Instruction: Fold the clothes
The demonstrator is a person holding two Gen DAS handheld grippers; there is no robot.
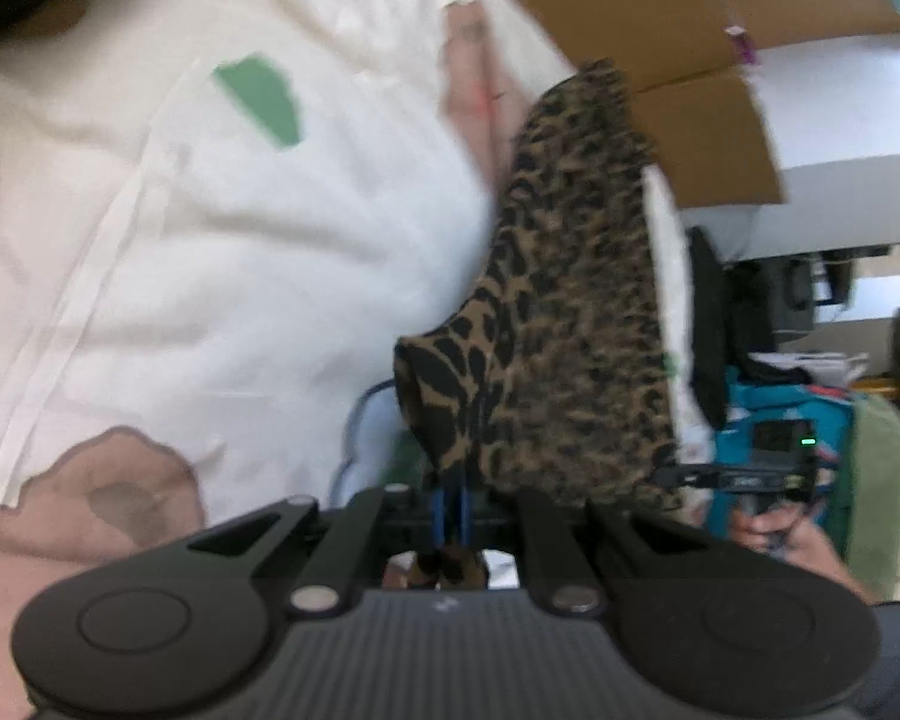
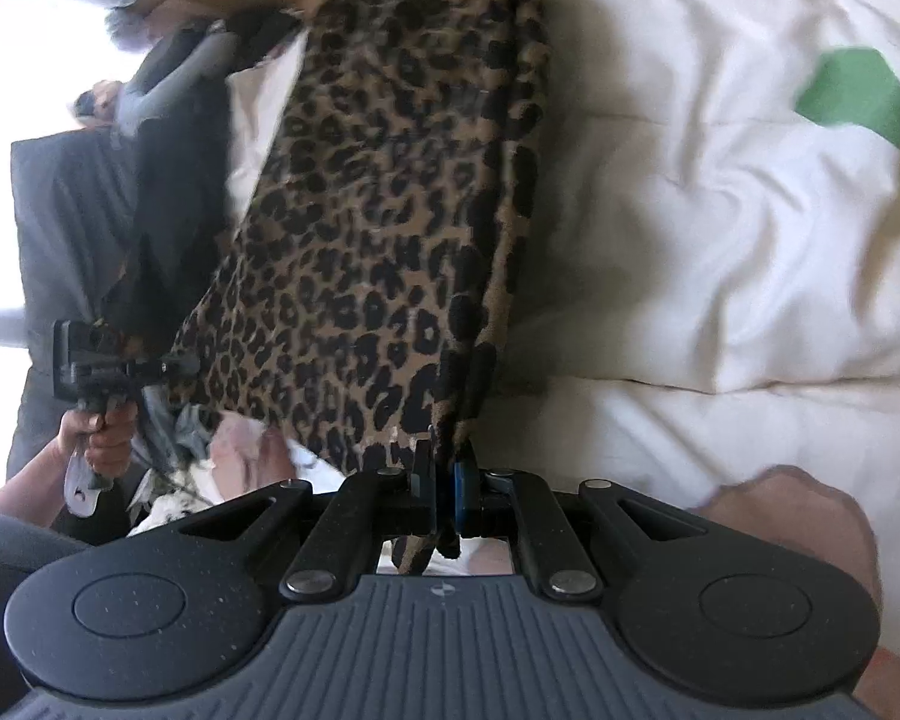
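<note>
Leopard-print garment (image 1: 564, 312) is held up off the white duvet (image 1: 210, 228), stretched btwn both tools and hanging in a narrow, bunched strip over the bed. Left gripper (image 1: 450, 516) is seen clamped nearly shut, a pinch of leopard cloth caught btwn its blue pads (image 1: 441, 513). Right gripper (image 2: 444, 492) is likewise closed tight on another edge of the same cloth, fabric trailing below the jaws. In the right wrist view the left tool is seen further off, gripped by a hand (image 2: 99, 432); in the left wrist view the right tool is seen with its camera's green light on.

Risks, as judged from here:
- Only a thin fold is pinched at each end, so a slip is likely if the cloth is pulled taut or jerked; 1 corner would be dropped and the piece would collapse onto the duvet.
- The garment is gathered, not spread flat, so a skewed, lumpy fold may be made if it's laid down w/o being opened out 1st.
- The lower hem isn't visible; it can't be told whether it's clear of the bed. Drag over the duvet would twist it.
- A pile of other clothes (image 2: 222, 450) lies near the bed edge & could be snagged.

Writing: none legible. No brand or label can be read; both views are blurred. Duvet shows only green (image 2: 852, 93) and pinkish patches (image 1: 108, 498).
</note>
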